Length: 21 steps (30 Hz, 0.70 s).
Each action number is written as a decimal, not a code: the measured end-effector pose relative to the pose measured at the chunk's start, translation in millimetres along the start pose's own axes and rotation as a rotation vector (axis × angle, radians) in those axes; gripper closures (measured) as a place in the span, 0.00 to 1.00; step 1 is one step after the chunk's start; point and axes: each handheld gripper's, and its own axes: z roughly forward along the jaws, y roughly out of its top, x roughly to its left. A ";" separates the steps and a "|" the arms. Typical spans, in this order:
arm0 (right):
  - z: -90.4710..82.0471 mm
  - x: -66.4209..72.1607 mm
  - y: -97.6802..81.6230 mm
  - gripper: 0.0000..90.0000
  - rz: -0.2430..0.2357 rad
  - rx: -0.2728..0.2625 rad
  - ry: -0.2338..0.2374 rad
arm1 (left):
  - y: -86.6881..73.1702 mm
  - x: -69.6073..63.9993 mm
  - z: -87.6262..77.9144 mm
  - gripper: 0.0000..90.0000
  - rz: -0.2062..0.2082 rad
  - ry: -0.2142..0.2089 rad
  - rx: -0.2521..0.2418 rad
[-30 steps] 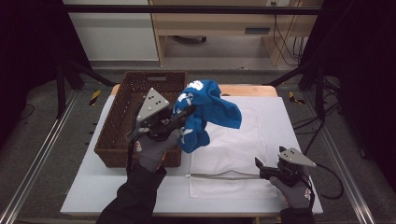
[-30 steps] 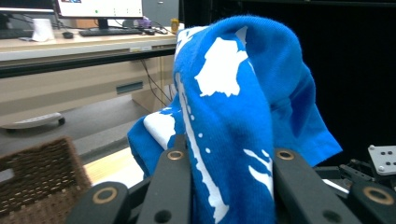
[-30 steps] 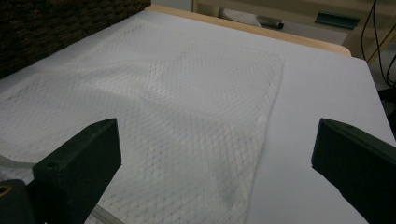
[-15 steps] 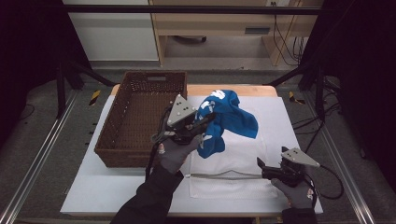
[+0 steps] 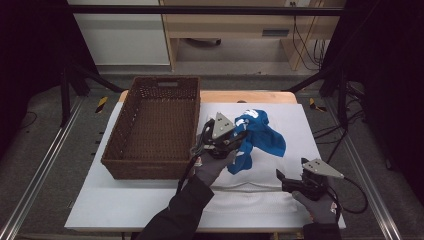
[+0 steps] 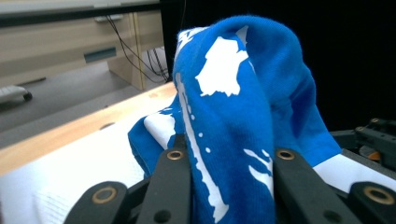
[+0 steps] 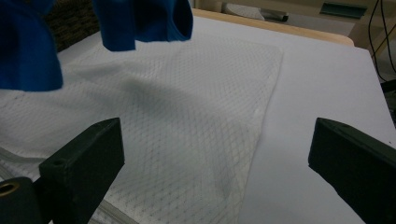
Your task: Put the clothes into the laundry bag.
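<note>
Your left gripper (image 5: 235, 137) has its jaws clamped on a soft blue knit garment with white printed patches (image 5: 257, 137), none of them readable as writing, and holds it up just above the table's (image 5: 125, 212) centre. Your right gripper (image 5: 285, 181), at 5 o'clock, has its jaws wide apart over a flat white diamond-mesh bag (image 7: 187, 121). A dark brown woven rectangular basket (image 5: 155, 127) sits at 10 o'clock.

One overhead camera, two close gripper-mounted cameras.
The high view looks forward and down over the surface (image 5: 150, 210); both gripper views sit low, sharing the blue garment (image 6: 243, 107).
</note>
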 end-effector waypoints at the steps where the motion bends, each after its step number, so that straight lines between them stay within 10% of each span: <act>1: -0.1 -0.3 -0.2 0.04 0.004 0.001 -0.001 | -3.3 0.0 4.3 0.85 -0.002 -0.001 0.009; 21: -2.8 -2.0 0.7 0.04 -0.001 -0.005 0.001 | -66.3 -3.4 61.7 0.83 -0.019 -0.015 0.157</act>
